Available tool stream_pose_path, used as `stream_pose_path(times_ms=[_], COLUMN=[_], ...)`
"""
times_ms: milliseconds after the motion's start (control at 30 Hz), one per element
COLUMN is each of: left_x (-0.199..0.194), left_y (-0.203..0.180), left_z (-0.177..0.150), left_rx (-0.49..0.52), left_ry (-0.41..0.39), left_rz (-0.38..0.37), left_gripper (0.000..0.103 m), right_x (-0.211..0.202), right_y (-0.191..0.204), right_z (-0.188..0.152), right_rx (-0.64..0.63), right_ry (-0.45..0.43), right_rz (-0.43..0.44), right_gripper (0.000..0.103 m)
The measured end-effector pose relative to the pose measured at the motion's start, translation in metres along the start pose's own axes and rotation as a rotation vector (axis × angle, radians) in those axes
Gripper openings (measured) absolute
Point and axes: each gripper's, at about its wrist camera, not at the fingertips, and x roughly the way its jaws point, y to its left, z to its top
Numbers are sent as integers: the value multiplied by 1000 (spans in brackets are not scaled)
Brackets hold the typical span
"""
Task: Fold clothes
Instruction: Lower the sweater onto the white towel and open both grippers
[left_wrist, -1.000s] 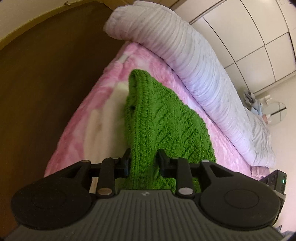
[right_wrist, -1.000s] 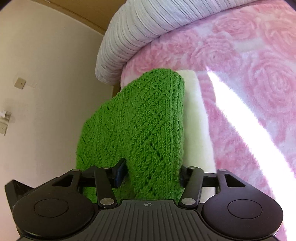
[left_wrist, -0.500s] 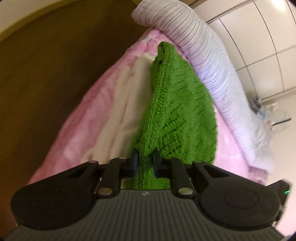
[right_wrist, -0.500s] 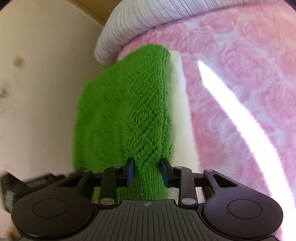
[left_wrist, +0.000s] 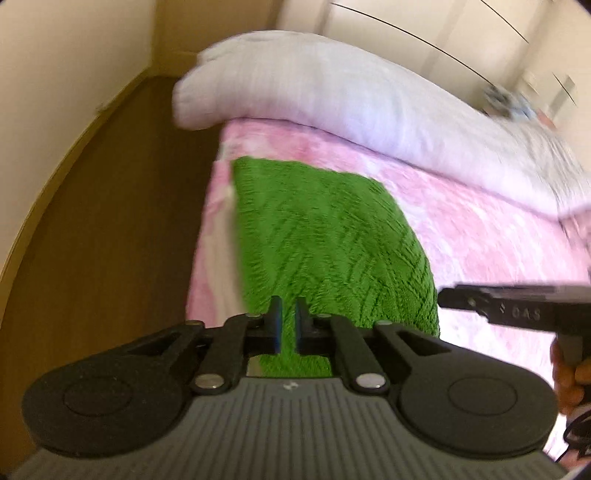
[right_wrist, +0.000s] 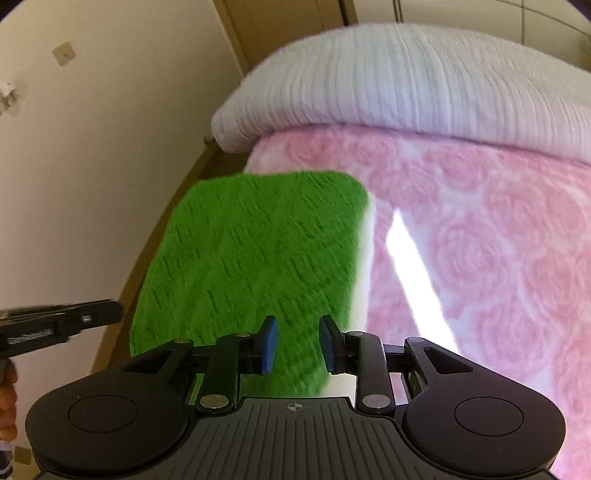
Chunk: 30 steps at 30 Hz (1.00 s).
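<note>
Backing both tools off the bed now, I read this as the release after a fold. The green knitted sweater (left_wrist: 325, 236) lies as a flat, roughly rectangular packet on the pink rose blanket (left_wrist: 480, 229), close to the bed's edge above the brown floor (left_wrist: 110, 221) and just short of the rolled white duvet (left_wrist: 332, 85). My left tongs (left_wrist: 288, 321) are closed to a slit with no fabric caught in them. My right tongs (right_wrist: 297, 345) stand partly apart. Their jaws have just been closing, yet as far as the blur lets me judge the pads press on nothing and the green in the gap is the sweater lying below. To do this well I want to come away straight and clean, so no pad drags a loop of that loose knit and pulls the top layer askew. Then I should check that the edges sit square before pressing it flat. Compared with a second ago, everything differs: the sweater then hung draped in a ridge with each pair of tongs around a bunched fold. Half a second ago both were pinching it, and now it lies spread out while both tools have rolled level.
</note>
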Motion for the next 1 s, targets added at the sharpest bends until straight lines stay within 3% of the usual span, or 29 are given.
stream_pose_path(times_ms=[67, 233, 300, 433, 533, 767, 933, 1000], left_x=[17, 34, 33, 25, 9, 11, 31, 18], left_y=[2, 28, 25, 17, 7, -6, 6, 0], left_z=[-10, -34, -34, -22, -19, -44, -66, -62], left_rx=[21, -119, -100, -51, -34, -33, -77, -78], left_ry=[55, 57, 54, 49, 24, 87, 172, 145], left_rz=[11, -5, 1, 28, 34, 15, 82, 78], left_gripper=[0, 3, 3, 2, 0, 0, 0, 0], right_x=[9, 35, 37, 29, 9, 7, 33, 29], right_y=[5, 19, 28, 26, 21, 29, 30, 32], right_z=[-7, -43, -55, -37, -29, -50, -68, -64], right_rx=[-30, -190, -293, -232, -158, -190, -239, -234], right_ry=[5, 51, 25, 54, 11, 59, 140, 150], right_rz=[-6, -78, -111, -115, -88, -44, -79, -84], right_gripper=[29, 29, 29, 29, 29, 29, 29, 29])
